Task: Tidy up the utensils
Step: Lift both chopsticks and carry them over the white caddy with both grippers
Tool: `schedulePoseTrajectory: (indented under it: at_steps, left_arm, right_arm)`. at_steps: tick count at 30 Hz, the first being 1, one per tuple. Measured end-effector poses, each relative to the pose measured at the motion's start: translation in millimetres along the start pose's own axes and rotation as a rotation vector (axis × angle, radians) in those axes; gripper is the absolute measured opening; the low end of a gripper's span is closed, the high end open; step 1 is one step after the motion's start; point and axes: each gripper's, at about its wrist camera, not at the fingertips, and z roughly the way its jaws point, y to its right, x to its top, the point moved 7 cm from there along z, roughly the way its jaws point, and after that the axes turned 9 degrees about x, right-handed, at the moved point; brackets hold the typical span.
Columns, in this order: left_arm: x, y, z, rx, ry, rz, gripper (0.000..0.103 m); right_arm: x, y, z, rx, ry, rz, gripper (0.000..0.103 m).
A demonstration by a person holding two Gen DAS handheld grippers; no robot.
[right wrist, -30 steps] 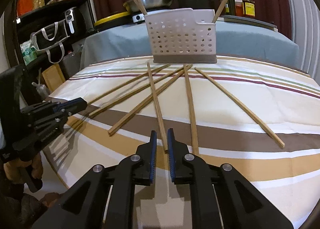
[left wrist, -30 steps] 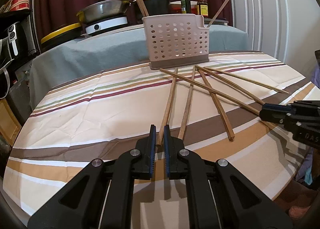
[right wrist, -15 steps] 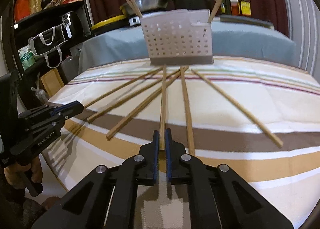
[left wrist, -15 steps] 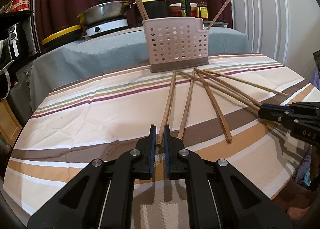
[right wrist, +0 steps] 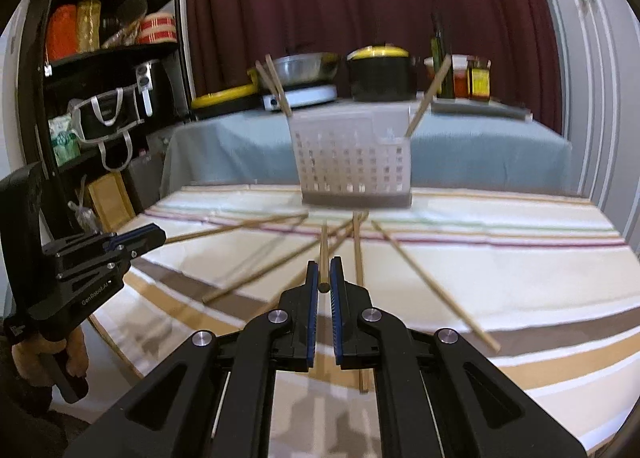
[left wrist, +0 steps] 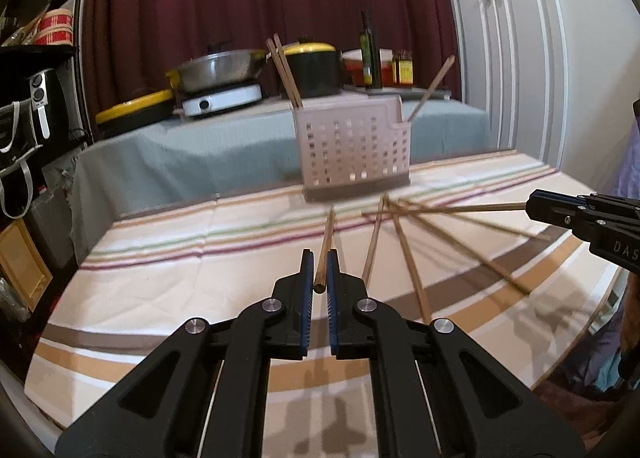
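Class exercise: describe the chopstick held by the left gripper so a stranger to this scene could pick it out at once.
Start at the perforated plastic basket on the striped tablecloth; loose chopsticks fan out in front of it. The leftmost one is the chopstick, and it alone has its near end pinched in the left gripper.

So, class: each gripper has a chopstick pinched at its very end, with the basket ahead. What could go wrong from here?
1. The left gripper holds its chopstick only at the end, so it may pivot or slip.
2. The right gripper grips its chopstick likewise; the far tip could snag the loose chopsticks on the tablecloth.
3. A long tip might nudge the light basket.
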Motion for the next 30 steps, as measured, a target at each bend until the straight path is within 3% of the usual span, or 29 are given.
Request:
schedulePoseTrajectory:
  at_steps: [13,30]
  left_arm:
    - [51,-29,-38,-0.009,0.084,-0.097,0.007]
    - [88,-49,-31,0.055,0.059,-0.094,0.007]
  right_arm:
    - [52,-18,-34,0.018,0.123,-0.049,0.007]
    - [91,-19,-5,0.034,0.156,-0.086,0.007]
